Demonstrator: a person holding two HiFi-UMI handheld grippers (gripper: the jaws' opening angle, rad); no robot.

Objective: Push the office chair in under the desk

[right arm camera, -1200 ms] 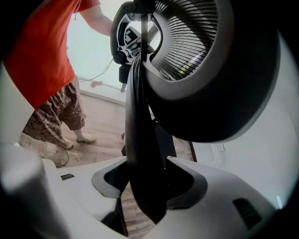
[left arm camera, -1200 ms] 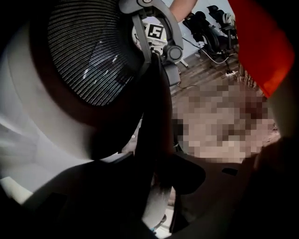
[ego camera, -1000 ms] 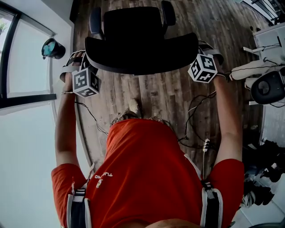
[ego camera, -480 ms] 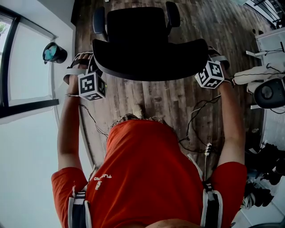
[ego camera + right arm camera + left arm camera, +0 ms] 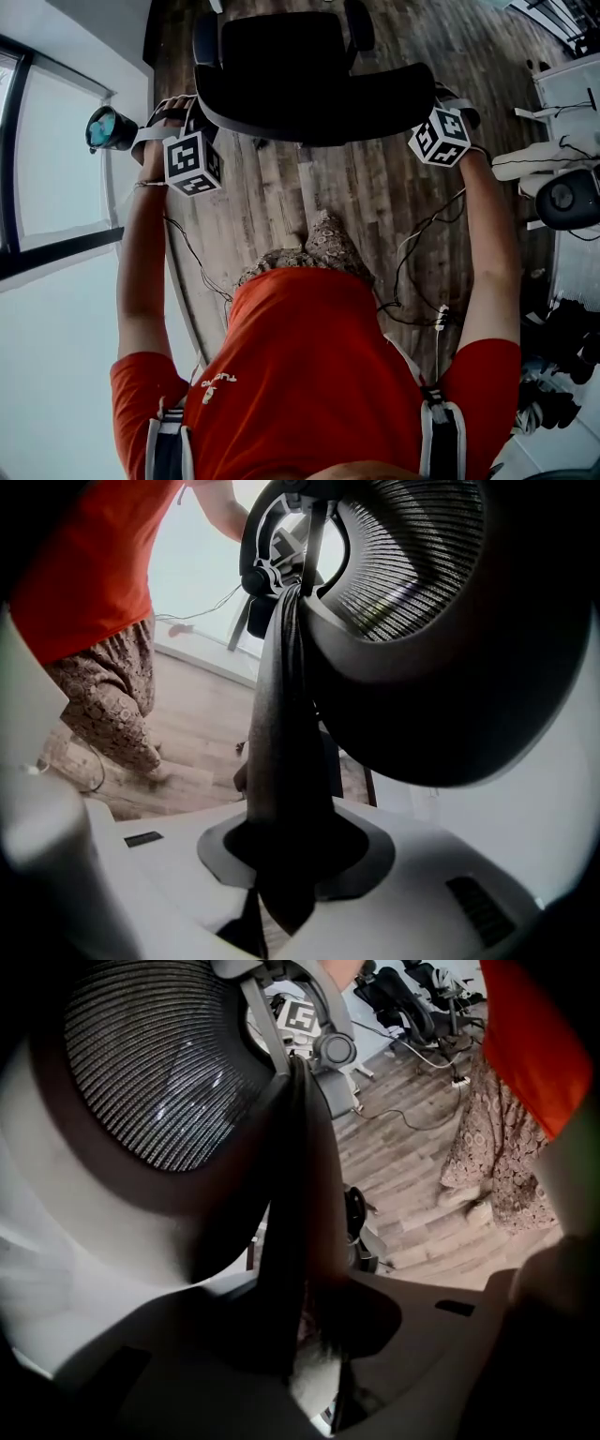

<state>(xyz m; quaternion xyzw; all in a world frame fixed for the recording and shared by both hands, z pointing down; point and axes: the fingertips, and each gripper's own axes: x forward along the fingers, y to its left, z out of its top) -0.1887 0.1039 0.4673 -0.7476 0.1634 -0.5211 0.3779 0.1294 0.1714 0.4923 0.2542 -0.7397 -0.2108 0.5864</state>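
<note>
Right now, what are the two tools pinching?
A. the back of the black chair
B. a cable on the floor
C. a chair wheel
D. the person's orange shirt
A: the left tool and the right tool each grip a side edge of the black chair's backrest, which sits between their jaws.

office chair sits at the floor's far end, backrest toward the person, seat and armrests beyond it. left gripper is on the backrest's left end and right gripper on its right end, with the backrest rim between each one's jaws, touching. Window wall runs along the floor's left edge; round object against it, just left of left gripper. Foot on the floor between chair and torso. Cables right of the foot. Furniture stands at the floor's right edge, well apart from the chair.
</note>
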